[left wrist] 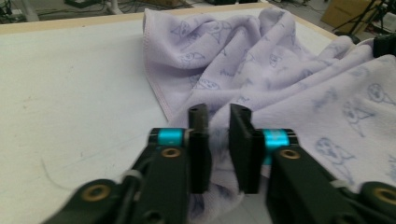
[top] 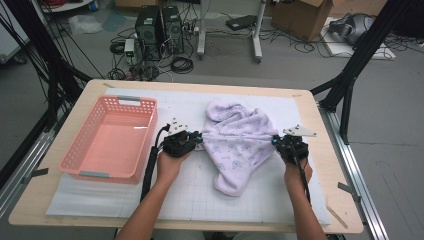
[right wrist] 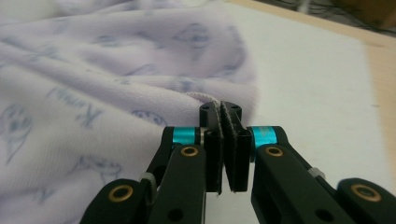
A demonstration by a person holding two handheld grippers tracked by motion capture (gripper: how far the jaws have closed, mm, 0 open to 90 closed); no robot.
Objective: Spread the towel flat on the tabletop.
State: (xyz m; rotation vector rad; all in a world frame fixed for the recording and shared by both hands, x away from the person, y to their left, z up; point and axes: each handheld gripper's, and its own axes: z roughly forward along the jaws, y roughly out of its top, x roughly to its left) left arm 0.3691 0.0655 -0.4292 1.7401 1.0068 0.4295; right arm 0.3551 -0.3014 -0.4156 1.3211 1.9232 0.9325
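Clearly the lilac towel was soft, light and floppy, lying rumpled on the table, right of its middle, well apart from the pink basket. The right gripper was clenched on a hemmed edge. The left gripper had cloth between jaws standing slightly apart. Hems and corners looked the best holds.

Both forearms reached forward, well apart. The left gripper had its jaws parted by a narrow gap; the right gripper had its jaws pinched together.
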